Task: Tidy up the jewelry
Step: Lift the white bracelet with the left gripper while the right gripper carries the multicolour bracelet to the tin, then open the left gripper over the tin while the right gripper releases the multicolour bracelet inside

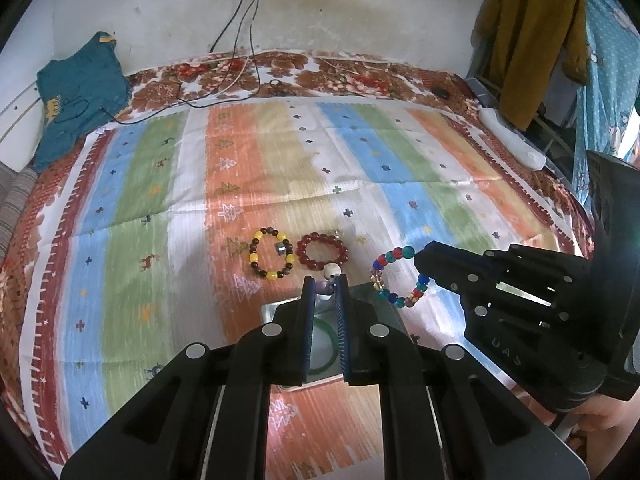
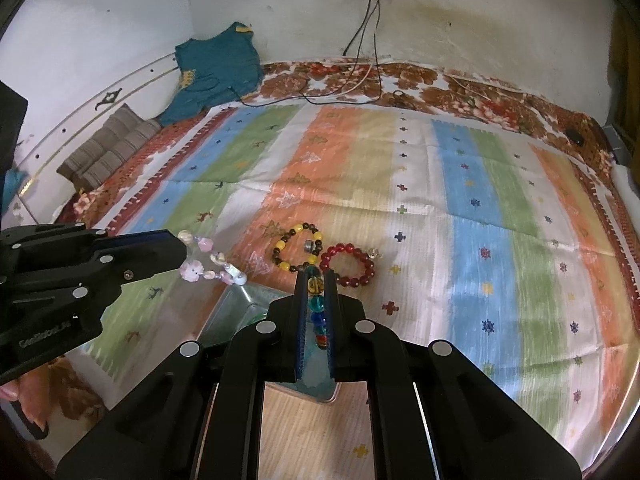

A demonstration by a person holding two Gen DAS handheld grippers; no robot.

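My left gripper (image 1: 325, 280) is shut on a pink-and-white bead bracelet (image 2: 208, 260) and holds it in the air above a metal tray (image 1: 276, 308). My right gripper (image 2: 316, 276) is shut on a multicoloured blue-and-red bead bracelet (image 1: 400, 276) and also holds it above the tray (image 2: 232, 304). A green bangle (image 1: 322, 344) lies in the tray. A yellow-and-brown bead bracelet (image 1: 272, 254) and a dark red bead bracelet (image 1: 322, 250) lie side by side on the striped cloth (image 1: 280, 168), just beyond the tray. They show in the right wrist view too, the yellow one (image 2: 298, 248) and the red one (image 2: 348, 264).
The striped cloth covers a bed with a floral sheet (image 1: 320, 76). A teal garment (image 1: 80, 92) lies at the back left. Cables (image 1: 240, 60) run from a wall socket onto the bed. A white power strip (image 1: 512, 138) lies at the right edge. Clothes (image 1: 536, 40) hang at the right.
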